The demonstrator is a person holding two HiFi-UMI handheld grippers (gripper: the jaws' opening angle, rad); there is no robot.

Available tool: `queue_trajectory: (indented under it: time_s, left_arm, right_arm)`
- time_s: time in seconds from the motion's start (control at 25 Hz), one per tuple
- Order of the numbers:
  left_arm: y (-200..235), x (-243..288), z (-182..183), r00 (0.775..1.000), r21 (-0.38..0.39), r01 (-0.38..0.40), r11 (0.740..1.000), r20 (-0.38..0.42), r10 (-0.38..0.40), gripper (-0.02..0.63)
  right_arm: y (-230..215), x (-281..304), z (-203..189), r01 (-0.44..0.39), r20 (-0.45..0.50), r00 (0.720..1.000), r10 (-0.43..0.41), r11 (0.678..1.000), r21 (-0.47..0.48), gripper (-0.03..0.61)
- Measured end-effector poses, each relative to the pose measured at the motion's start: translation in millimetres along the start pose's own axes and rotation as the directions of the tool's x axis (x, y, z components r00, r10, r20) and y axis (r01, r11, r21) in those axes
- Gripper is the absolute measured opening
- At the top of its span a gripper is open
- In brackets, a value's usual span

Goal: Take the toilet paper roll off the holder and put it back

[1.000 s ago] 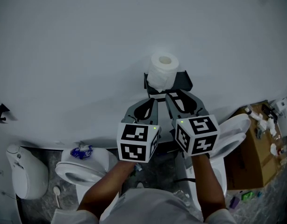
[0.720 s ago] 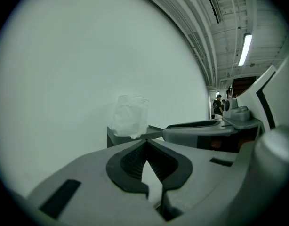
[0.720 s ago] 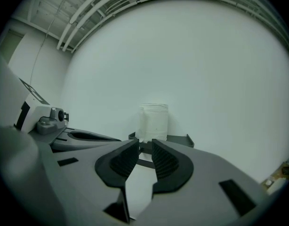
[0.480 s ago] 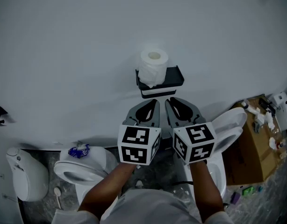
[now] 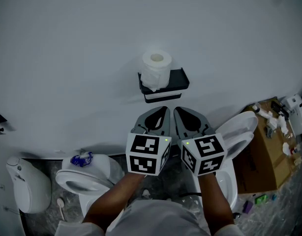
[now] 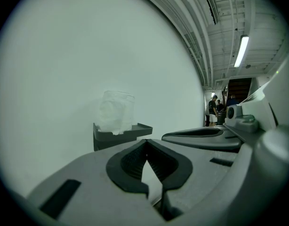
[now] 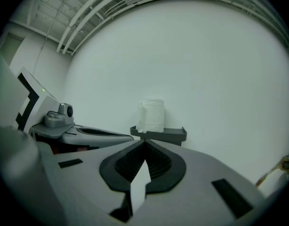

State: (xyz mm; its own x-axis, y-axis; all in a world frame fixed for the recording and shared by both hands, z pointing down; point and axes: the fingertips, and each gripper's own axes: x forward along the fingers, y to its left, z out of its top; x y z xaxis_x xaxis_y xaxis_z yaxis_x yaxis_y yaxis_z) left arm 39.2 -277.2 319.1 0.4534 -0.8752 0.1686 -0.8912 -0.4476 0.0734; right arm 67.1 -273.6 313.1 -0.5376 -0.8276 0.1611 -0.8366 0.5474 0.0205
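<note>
A white toilet paper roll (image 5: 156,69) stands upright on the left end of a black wall-mounted holder shelf (image 5: 174,81). Both grippers hang side by side below it, apart from the shelf. My left gripper (image 5: 161,111) is shut with nothing in it; its tips meet in the left gripper view (image 6: 145,144), with the roll (image 6: 117,112) and holder (image 6: 135,131) ahead. My right gripper (image 5: 179,111) has just been closing and is shut, nothing between its jaws (image 7: 144,142). The roll (image 7: 152,115) stands beyond them on the holder (image 7: 165,134).
A white toilet (image 5: 84,178) with a blue wrapper (image 5: 81,159) stands at the lower left, and another with a raised seat (image 5: 239,132) at the right. A cluttered cardboard box (image 5: 269,151) sits far right. The bare white wall (image 5: 92,58) surrounds the holder.
Both grippers have drawn back from the holder, leaving a gap below the shelf. The roll has stayed upright on the shelf. The right jaws have come together.
</note>
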Motion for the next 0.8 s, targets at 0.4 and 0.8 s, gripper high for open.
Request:
queue_trajectory:
  time_s: [0.4,0.8]
  left_arm:
    - [-1.2,-1.5,-1.2,1.0,-0.003,0.001,1.0,-0.006,-0.001,0.005]
    - [-3.6,-2.9,-1.9,1.0,-0.002,0.007,1.0,-0.002,-0.007,0.005]
  right_arm:
    - [-0.8,-2.9,0.4,0.009,0.003,1.0,-0.009,1.0,0.008,0.002]
    - [0.7,-5.1,0.7,0.01,0.005,1.0,-0.01,1.0,0.008,0.002]
